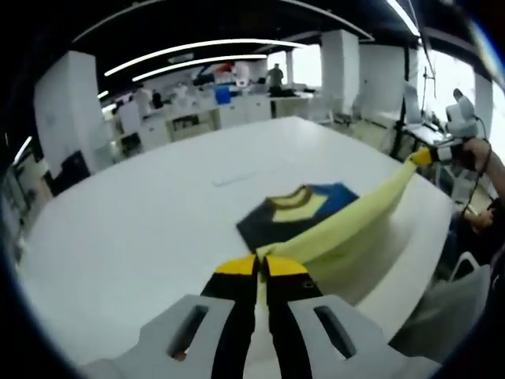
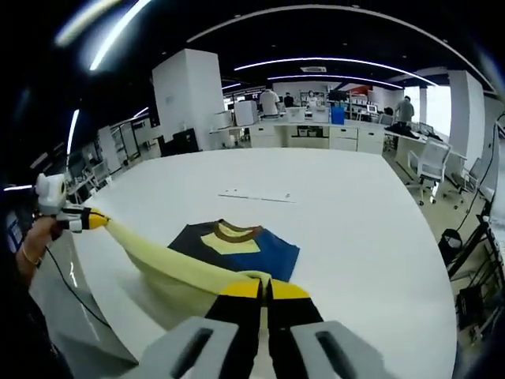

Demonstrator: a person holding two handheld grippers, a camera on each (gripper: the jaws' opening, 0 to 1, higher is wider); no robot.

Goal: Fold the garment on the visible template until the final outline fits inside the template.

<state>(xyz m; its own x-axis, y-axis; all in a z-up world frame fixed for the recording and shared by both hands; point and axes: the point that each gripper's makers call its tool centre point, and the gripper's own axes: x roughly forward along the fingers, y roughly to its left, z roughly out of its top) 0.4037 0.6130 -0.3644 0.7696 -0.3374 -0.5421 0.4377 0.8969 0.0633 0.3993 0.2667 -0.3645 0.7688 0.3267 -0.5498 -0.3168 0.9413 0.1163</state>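
A garment in navy, blue and pale yellow [image 1: 304,209] lies on the white table [image 1: 158,205], its collar end flat [image 2: 233,237]. Its yellow hem [image 1: 355,221] is lifted off the table and stretched taut between both grippers. My left gripper [image 1: 261,264] is shut on one corner of the hem, at the bottom of the left gripper view. My right gripper [image 2: 264,286] is shut on the other corner. The right gripper [image 1: 422,155] also shows at the far right of the left gripper view, and the left gripper [image 2: 93,220] at the left of the right gripper view, held by a hand.
A thin pale strip [image 2: 256,196] lies on the table beyond the garment. The table's near edge [image 1: 426,260] runs close under the lifted hem. Office chairs [image 2: 430,170], desks and people stand far behind. A person's arm [image 1: 485,170] holds the right gripper.
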